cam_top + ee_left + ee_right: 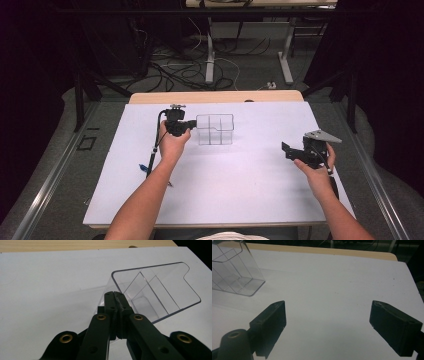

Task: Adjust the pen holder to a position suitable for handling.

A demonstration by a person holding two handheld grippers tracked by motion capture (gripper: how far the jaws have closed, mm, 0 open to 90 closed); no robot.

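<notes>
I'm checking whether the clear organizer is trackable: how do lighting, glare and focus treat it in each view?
High view: clear organizer small, faint, edges only. Left gripper view: sharp rim lines, little glare, left gripper shut on its wall. Right gripper view: dimmer, organizer cropped at the corner, jaws soft.

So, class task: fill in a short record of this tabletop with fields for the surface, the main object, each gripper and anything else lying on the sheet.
surface: white sheet over a wooden table
main object: clear plastic organiser with inner dividers, upright on the sheet
left gripper: jaws shut on the organiser's near wall
right gripper: jaws open, nothing between them, apart from the organiser
other: blue pen beside the left forearm
</notes>
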